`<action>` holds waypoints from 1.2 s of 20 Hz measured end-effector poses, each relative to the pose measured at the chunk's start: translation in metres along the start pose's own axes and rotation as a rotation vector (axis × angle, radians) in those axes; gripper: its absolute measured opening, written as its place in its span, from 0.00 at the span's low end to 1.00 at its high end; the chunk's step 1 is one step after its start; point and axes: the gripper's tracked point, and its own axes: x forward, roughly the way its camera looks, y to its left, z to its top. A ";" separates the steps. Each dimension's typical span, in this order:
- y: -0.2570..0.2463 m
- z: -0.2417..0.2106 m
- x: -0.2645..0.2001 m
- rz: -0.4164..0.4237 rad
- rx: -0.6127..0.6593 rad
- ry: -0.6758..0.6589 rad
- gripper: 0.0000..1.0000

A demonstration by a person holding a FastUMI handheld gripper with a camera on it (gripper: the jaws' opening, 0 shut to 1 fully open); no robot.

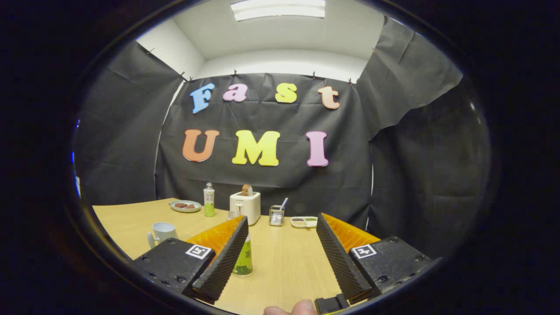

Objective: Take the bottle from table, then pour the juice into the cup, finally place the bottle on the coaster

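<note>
Jaws agape beside plastic bottle

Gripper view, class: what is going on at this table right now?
A person's finger shows behind the handheld tongs, which are open and hold nothing. A bottle stands on the table just ahead, partly hidden by the left finger. The white cup stands further left. The bottle is not yet gripped, so nothing is poured.

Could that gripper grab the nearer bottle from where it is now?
Probably yes: the gripper is open and the bottle stands upright just inside its left finger, on bare table with nothing blocking it.
</note>
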 end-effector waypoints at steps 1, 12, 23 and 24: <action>0.001 -0.001 0.000 0.002 0.003 0.006 1.00; 0.002 -0.014 -0.005 0.019 0.023 0.045 1.00; 0.045 -0.059 0.006 0.141 0.031 0.171 1.00; 0.050 -0.063 0.008 0.146 0.030 0.179 1.00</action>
